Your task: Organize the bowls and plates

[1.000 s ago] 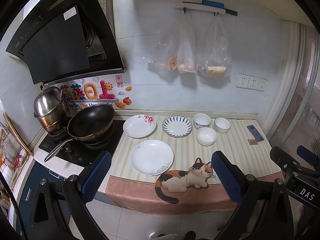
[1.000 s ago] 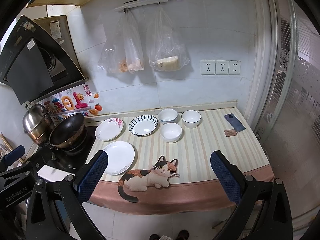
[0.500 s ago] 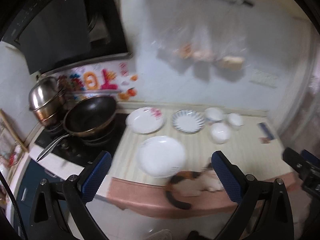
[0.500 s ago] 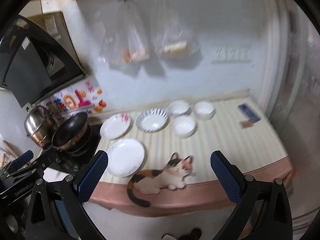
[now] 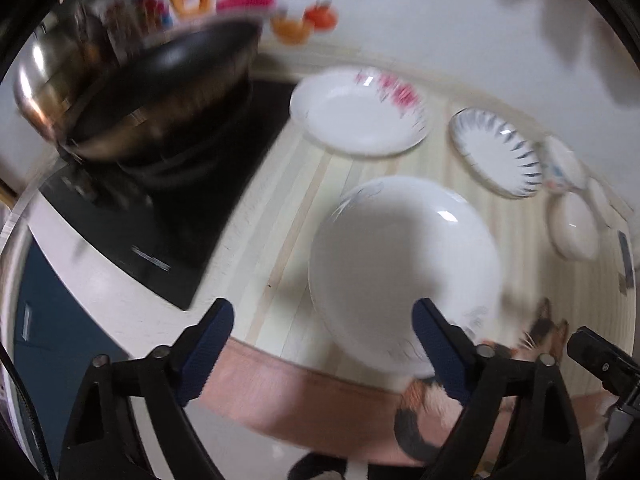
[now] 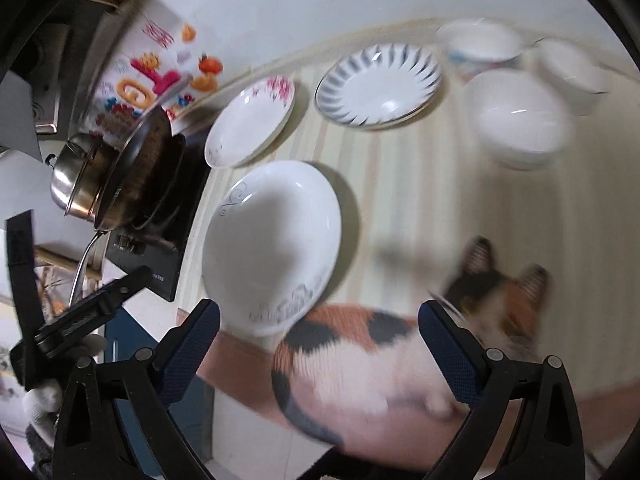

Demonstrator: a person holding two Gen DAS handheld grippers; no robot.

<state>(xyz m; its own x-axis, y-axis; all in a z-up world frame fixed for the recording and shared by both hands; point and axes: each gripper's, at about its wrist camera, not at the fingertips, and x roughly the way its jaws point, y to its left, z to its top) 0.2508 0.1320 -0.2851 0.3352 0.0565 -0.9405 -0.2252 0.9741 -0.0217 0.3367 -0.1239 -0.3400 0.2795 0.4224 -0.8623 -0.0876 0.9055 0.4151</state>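
Observation:
A plain white plate (image 5: 404, 264) with grey scrollwork lies near the counter's front edge, also in the right wrist view (image 6: 272, 240). My left gripper (image 5: 320, 320) hovers over its near left rim, its jaws closing; the right finger overlaps the rim and nothing is pinched. My right gripper (image 6: 320, 316) stands open just right of the plate, above the cat print. Behind lie a floral plate (image 5: 360, 112), a blue-striped plate (image 5: 496, 152) and three white bowls, the nearest (image 6: 520, 120) in front of two others (image 6: 480, 46).
A black wok (image 5: 160, 92) sits on the dark hob (image 5: 160, 216) at the left, with a steel pot (image 6: 76, 180) behind it. The striped counter mat (image 6: 420, 184) ends in a pink border with a calico cat print (image 6: 400, 360). The tiled wall is close behind.
Both grippers have dropped fast toward the counter and tipped downward, so the plates loom much larger. The left jaws have narrowed a little. No dish has moved.

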